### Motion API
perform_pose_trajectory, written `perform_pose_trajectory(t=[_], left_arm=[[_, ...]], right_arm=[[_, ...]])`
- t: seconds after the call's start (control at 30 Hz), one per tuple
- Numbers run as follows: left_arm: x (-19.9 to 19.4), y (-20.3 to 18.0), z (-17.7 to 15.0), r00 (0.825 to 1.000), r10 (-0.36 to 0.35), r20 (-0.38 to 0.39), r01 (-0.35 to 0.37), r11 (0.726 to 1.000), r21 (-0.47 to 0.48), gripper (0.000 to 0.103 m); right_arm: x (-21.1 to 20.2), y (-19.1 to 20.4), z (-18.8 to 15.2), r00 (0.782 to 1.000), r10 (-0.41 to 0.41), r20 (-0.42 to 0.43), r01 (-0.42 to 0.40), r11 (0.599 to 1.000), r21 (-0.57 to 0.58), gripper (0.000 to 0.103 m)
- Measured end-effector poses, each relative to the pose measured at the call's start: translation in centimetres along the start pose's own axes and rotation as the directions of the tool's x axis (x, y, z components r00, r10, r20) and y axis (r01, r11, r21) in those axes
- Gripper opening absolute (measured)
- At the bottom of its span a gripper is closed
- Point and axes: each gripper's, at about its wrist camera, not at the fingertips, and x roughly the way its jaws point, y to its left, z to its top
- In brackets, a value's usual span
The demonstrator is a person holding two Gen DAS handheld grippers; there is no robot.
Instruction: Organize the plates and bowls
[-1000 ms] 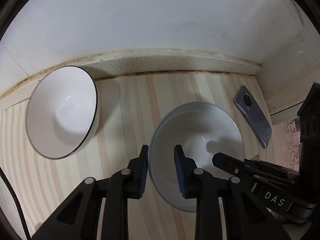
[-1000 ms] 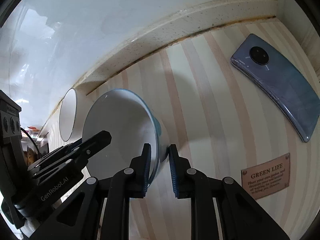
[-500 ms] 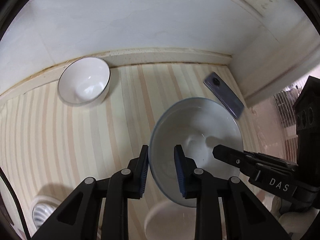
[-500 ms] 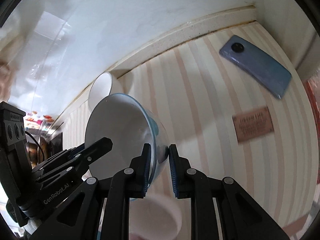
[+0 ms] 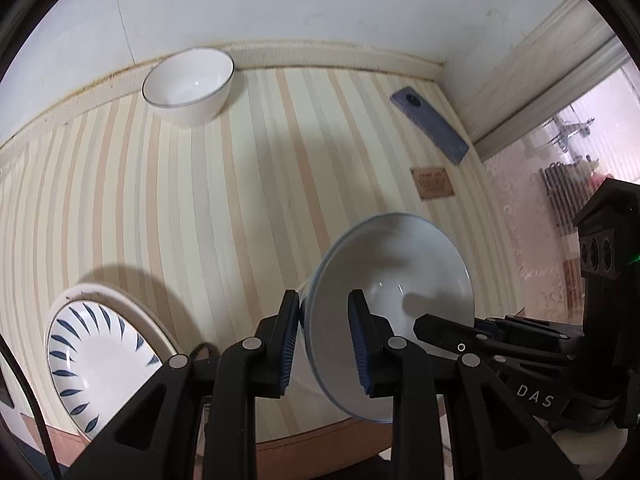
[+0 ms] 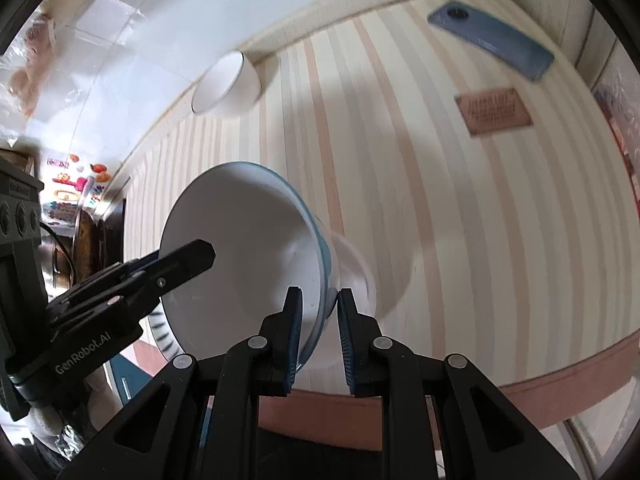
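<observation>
Since the earlier frames, both grippers and the bowl between them have been drawn back from the wall and raised, so that far more of the striped table is now seen. The left gripper (image 5: 324,336) is clenched on the near rim of the blue-rimmed bowl (image 5: 392,300), and the right gripper (image 6: 318,334) is clamped on the opposite rim; the bowl is held tilted in the air above the striped table (image 5: 160,208), near its front edge. A dark-rimmed white bowl (image 5: 188,86) is left standing by the back wall, well apart. A patterned plate (image 5: 96,360) lies at the front left, seemingly on a plain white plate, though this cannot be settled. A phone (image 5: 430,124) and a small brown label (image 5: 434,182) lie to the right.

The task is judged to be at an early stage: nothing is seen stacked with the carried bowl. Something pale and blurred beneath the bowl in the right wrist view cannot be made out. The plate is cut off at the frame edge.
</observation>
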Motion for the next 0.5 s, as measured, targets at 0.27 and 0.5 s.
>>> perform_pose_trajectory(t=[0.27,0.5], left_arm=[[2.5,0.1,-1.5,0.998,0.045,-0.051,-0.044,0.999,0.024,0.023],[3.5,0.2,-2.1,0.995,0.076,-0.071,-0.074,0.997,0.031,0.023]], right_arm=[[2.2,-1.0,-1.4,0.999,-0.018,-0.040,0.018,1.000,0.010,0.020],[3.1,-1.0,-1.1,0.998,-0.035,-0.058,0.035,0.999,0.002,0.020]])
